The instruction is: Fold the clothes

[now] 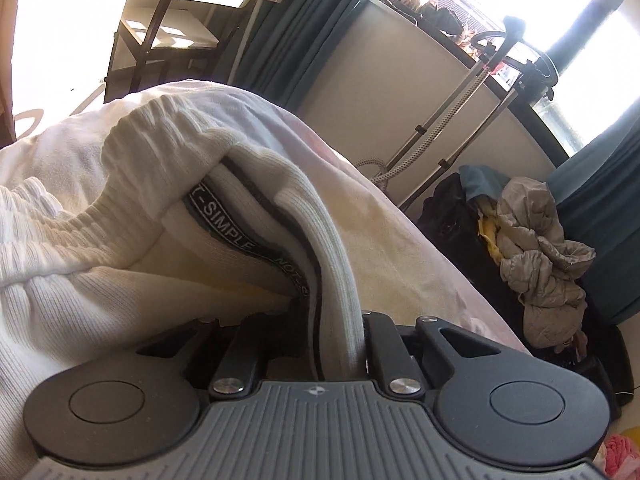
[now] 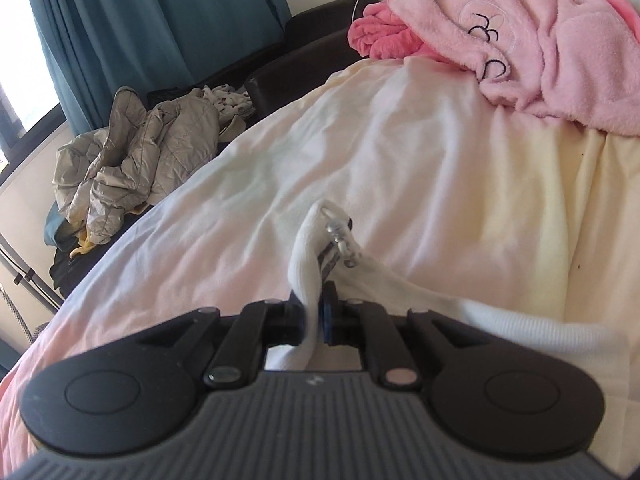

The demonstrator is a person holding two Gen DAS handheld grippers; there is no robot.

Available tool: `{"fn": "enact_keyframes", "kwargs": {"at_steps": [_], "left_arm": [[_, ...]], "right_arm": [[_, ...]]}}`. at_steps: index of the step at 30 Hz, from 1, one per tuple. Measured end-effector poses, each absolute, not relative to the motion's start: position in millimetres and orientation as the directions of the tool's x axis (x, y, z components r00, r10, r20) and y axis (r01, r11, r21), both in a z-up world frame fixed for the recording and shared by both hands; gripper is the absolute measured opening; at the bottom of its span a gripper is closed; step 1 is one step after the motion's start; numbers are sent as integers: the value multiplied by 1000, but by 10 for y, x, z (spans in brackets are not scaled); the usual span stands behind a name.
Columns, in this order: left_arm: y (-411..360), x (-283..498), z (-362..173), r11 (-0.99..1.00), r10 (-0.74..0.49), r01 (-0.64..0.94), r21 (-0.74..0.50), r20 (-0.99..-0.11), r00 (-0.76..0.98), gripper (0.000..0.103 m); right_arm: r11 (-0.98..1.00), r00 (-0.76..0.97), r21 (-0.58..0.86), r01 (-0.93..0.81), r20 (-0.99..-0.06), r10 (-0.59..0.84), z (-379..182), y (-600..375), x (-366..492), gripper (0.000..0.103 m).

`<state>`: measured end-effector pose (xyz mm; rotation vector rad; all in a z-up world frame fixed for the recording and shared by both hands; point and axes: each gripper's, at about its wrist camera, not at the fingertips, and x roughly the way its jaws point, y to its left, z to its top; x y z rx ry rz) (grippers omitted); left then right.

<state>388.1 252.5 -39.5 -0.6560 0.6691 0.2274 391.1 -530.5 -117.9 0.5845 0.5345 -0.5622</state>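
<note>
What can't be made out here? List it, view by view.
- Left wrist view: left gripper fingertips, buried in the white garment; its woven label disappears into a fold.
- Right wrist view: right gripper pads, blurred, covered by white fabric.
- Both views: garment's overall shape, cut off.

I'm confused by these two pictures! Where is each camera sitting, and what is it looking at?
Left wrist: sits on the left tool, looking along it at the white garment it pinches, with windows beyond; only the tool shows.
Right wrist: sits on the right tool, looking across the bed towards a pink robe; only the tool shows.
Shared: the white garment, the bed, the grey jacket.
</note>
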Motion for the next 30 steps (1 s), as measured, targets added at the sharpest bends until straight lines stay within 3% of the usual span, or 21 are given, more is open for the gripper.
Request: {"fn": "enact_keyframes", "kwargs": {"at_steps": [1,2,3,4,5,7,10,16,18,22,30], "left_arm": [[2522,3831,-376,783,-15,-383,-491,-630,777,21],[2515,3782,-355,787,-29,-366,-497,-622,783,35],[2507,3717,-328,790,-43,-349,-503,-614,788,43],[2492,3629,-294,792,-52,-335,-511,-603,796,58],[2472,3541,-259,793,-55,-323,-517,-589,806,72],[2414,3271,-184,793,-56,-293,-535,-542,838,85],[2307,2853,-128,786,-85,-244,-568,-491,867,87],[2181,1856,-356,617,-95,-303,-726,-452,887,92],[2246,1695,-480,512,-119,-369,-775,-490,864,92],[2406,1599,-633,358,-164,-397,-845,-475,864,92],[2405,1987,-879,424,-143,-371,-826,-466,873,92]], "right_arm": [[708,729,363,606,-610,-311,-1153,-5326,3894,17],[717,734,368,592,-613,-292,-1124,-5345,3872,20],[720,740,377,583,-612,-279,-1084,-5356,3828,29],[723,754,398,565,-606,-255,-1027,-5359,3753,42],[729,777,430,533,-590,-220,-960,-5368,3643,45],[740,816,469,482,-549,-183,-824,-5349,3392,48],[721,846,517,462,-499,-184,-677,-5335,2917,60],[558,859,669,490,-478,-181,-755,-5406,1850,61],[498,862,714,493,-480,-165,-847,-5433,1620,62],[408,873,784,468,-483,-72,-1051,-5466,1414,63],[411,878,810,417,-476,46,-1326,-5430,1778,67]]}}
